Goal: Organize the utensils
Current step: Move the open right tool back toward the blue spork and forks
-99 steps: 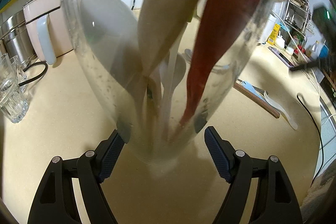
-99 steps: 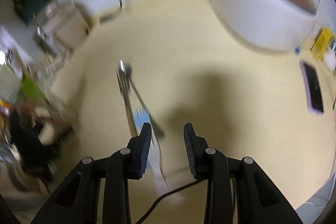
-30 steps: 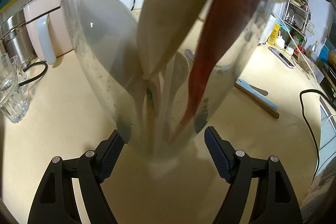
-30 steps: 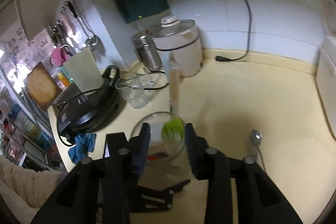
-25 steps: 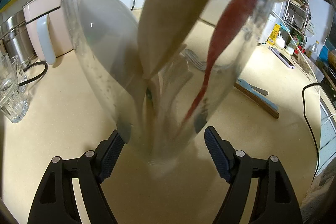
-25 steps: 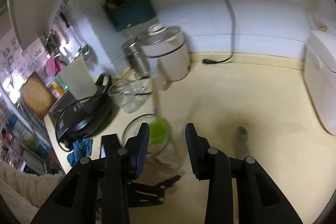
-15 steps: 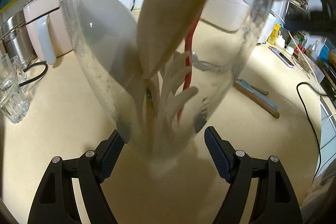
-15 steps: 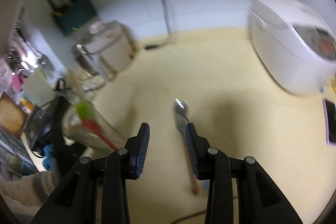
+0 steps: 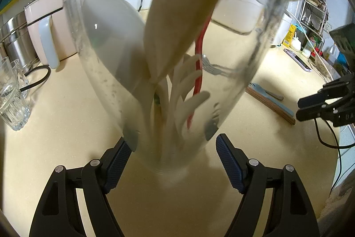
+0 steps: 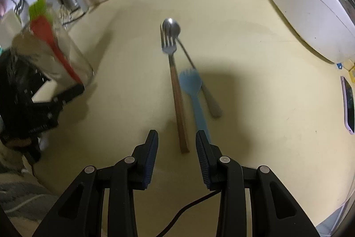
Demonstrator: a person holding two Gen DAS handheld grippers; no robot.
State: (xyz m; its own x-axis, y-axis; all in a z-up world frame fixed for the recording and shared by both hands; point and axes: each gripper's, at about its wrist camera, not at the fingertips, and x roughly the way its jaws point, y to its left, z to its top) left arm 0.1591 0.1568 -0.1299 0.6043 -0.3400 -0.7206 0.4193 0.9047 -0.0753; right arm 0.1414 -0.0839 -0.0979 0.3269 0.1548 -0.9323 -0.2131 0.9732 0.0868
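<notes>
Mostly done | jar (image 9: 168, 72) held utensils, left gripper (image 9: 173, 154) clamped it | right gripper (image 10: 177, 148) empty, parted | wooden-handled fork (image 10: 175, 90), blue fork (image 10: 195, 92), spoon (image 10: 188, 59) remained mid-frame

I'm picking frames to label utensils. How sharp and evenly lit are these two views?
Left wrist view: the clear jar fills the frame and warps what lies behind it; fisheye bends the edges. Right wrist view: the fork, the blue spork and the spoon are readable under a broad shadow; the left side, with the red brush, is motion-smeared.
</notes>
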